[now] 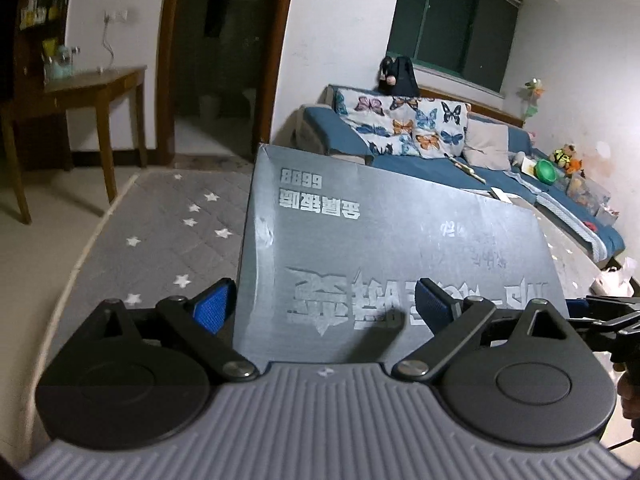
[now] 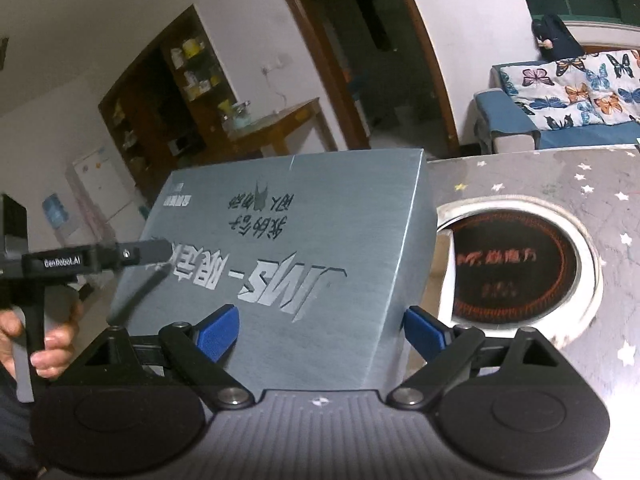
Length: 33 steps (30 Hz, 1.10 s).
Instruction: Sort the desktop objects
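Grey box, printed with large silver characters, is held off the starred grey table between two grippers and is tilted, its far end raised toward twelve o'clock in both wrist views.

In the right wrist view the right gripper is seen set wide across the near end of the box. Its blue pads are placed at eight and four o'clock of the box, the right one against the box's right edge. The left gripper is seen at nine o'clock, with its black fingers laid on the box's left side and a person's hand wrapped round its handle at seven o'clock. A round recess with a dark disc is sunk into the table at three o'clock, just beside the box.

In the left wrist view the left gripper is likewise spread wide. Its left pad is pressed to the box's left side, while its right pad seems to be laid against the printed face, though the contact cannot be made out clearly. A blue sofa with a butterfly cushion is seen at one o'clock, and a wooden side table at ten o'clock.
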### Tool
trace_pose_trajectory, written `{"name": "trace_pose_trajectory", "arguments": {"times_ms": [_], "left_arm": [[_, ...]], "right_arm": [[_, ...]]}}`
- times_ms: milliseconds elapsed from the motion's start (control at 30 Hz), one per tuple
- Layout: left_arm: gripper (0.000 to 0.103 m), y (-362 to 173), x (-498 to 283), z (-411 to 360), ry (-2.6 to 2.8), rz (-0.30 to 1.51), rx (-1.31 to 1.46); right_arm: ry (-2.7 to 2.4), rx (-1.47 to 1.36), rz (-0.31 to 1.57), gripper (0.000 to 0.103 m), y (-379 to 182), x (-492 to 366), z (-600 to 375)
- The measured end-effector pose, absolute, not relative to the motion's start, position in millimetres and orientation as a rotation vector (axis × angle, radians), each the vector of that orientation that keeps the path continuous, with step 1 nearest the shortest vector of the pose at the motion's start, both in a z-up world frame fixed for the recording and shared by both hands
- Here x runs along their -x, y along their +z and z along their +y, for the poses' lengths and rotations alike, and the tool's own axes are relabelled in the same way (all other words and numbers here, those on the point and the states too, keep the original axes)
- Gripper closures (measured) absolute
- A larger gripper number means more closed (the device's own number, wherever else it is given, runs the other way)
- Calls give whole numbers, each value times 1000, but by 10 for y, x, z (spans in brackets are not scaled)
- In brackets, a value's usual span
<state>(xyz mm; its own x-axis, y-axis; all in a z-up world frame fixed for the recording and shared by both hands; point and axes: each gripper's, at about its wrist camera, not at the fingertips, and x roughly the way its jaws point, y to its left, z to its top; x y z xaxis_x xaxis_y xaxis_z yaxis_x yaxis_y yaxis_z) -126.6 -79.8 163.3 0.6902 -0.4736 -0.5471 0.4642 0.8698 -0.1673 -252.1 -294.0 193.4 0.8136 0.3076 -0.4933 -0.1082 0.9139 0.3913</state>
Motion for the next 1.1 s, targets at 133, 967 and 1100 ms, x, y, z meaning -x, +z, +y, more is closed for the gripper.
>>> {"name": "trace_pose_trajectory", "arguments": {"times_ms": [133, 967, 1100], "left_arm": [[8, 1478, 960, -920, -497, 677, 29], [8, 1190, 663, -866, -496, 775, 8], [8, 1194, 709, -877, -504, 769, 0]], "right_arm": [[222, -353, 583, 11, 1933, 2225, -3082], [223, -399, 691, 11, 1564, 1584, -3336], [222, -394, 689, 11, 1563, 1606, -3336]]}}
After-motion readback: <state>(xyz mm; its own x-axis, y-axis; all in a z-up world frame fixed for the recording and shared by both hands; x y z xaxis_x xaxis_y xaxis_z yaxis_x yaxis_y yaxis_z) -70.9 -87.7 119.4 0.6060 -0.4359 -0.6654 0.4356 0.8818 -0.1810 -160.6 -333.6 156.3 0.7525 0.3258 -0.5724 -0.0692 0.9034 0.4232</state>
